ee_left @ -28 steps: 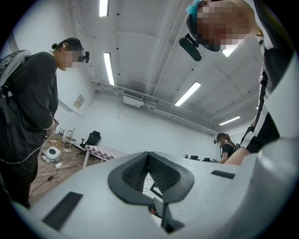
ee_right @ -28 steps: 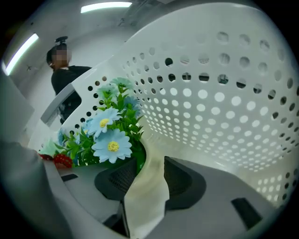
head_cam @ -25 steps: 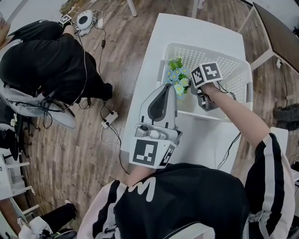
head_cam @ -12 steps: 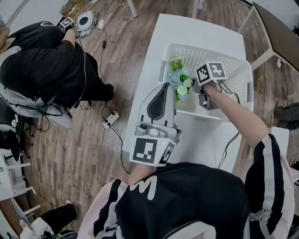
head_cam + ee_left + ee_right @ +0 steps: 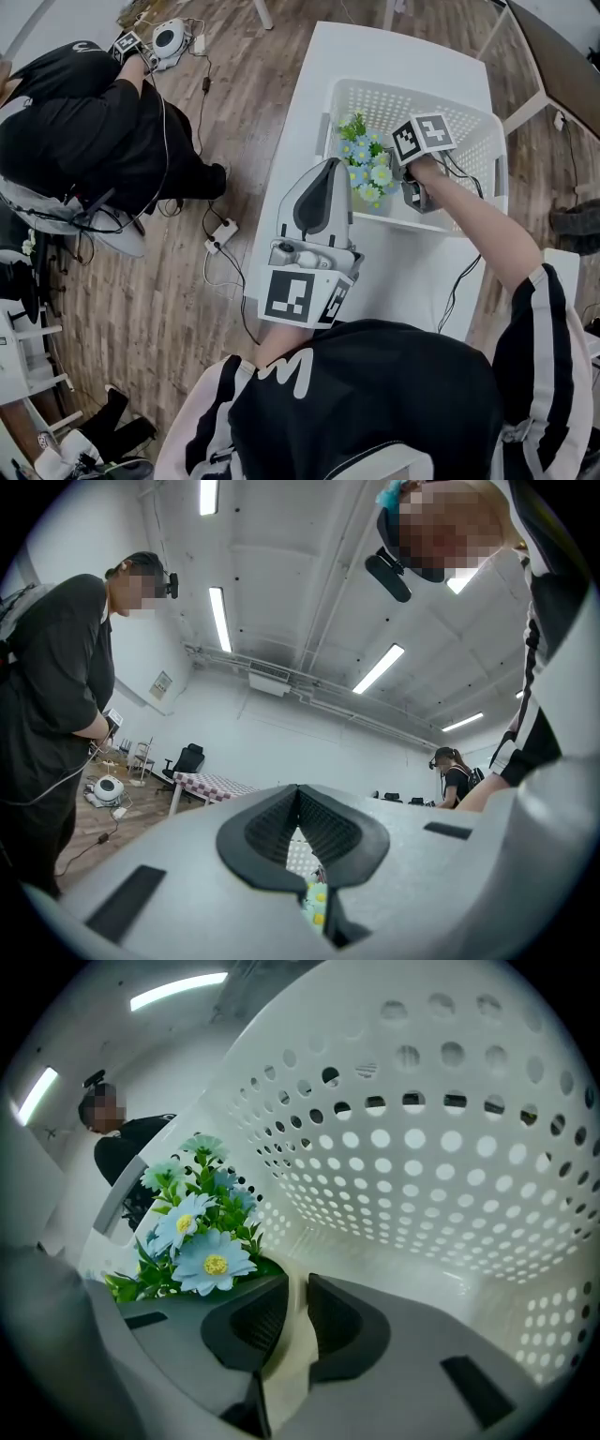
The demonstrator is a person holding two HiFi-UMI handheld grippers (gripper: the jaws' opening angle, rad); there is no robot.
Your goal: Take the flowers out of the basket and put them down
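The flowers (image 5: 367,171) are blue with green leaves. They stand inside the white basket (image 5: 450,111), close to its left wall. We reach our right hand-held gripper (image 5: 401,190) down into the basket, just right of the flowers. Its jaws have just been closing, and they pinch the pale bottom part of the flowers. The basket sits on the white worktop (image 5: 394,56). We hold our left hand-held gripper (image 5: 328,169) near the left side of the basket, jaws pressed together with nothing in them. Far left, a person in black (image 5: 84,122) is on the wooden floor.
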